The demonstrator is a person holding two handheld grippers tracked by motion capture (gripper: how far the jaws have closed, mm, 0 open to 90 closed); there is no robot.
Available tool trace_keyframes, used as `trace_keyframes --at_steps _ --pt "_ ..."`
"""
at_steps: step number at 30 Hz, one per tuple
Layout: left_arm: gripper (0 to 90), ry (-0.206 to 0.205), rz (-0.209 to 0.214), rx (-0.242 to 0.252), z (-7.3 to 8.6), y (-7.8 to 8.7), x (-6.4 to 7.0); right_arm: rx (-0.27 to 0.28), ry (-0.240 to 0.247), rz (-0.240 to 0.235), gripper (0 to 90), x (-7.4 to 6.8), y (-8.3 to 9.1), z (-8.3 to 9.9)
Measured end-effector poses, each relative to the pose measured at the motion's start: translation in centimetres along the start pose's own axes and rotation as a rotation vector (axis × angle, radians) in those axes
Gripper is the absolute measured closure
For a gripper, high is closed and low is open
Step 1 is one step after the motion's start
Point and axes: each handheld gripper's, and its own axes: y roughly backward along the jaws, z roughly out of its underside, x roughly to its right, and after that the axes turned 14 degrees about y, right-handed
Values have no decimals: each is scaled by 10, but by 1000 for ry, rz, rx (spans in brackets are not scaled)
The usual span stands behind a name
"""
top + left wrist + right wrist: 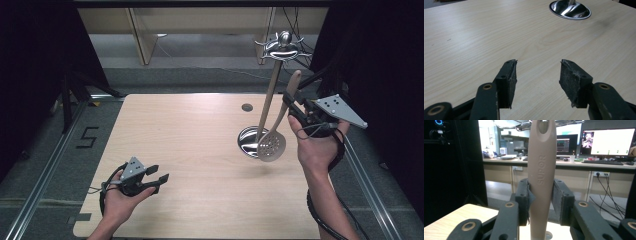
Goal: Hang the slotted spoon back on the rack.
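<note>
Right gripper point(291, 102) raised, clamping slotted spoon point(274, 140), left gripper point(159, 179) low, agape

The high view looked forward and down on the wooden table point(190, 150) from above the person's side. The left gripper view sat low and close over the tabletop, facing the utensil stand's chrome base point(570, 10), which the high view shared. The right gripper view looked level past the skimmer handle point(541, 175) toward desks and monitors point(607, 142).
</note>
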Motion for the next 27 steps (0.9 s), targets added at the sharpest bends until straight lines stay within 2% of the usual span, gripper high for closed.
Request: trace_keyframes --at_steps 10,13,16,17,18,19,22,27 --pt "460 0 -10 -2 0 0 1 1 3 5 692 -1 -2 -4" --pt "460 -4 -4 0 0 0 0 1 19 10 692 -2 -3 -5" --pt "460 -7 -4 -1 0 1 0 2 12 10 692 -3 -4 -6" --pt "460 -5 -5 -1 1 0 0 5 24 11 692 -3 -5 -7" --pt "459 -6 -4 -2 1 0 0 4 8 8 692 -4 -5 -7" --pt "459 -5 -4 -1 0 0 0 2 22 3 692 -4 -5 -8" --pt "458 -3 0 5 0 0 0 11 13 2 692 -6 -6 -10" --pt "457 1 0 3 1 0 1 19 24 6 692 -6 -7 -12"
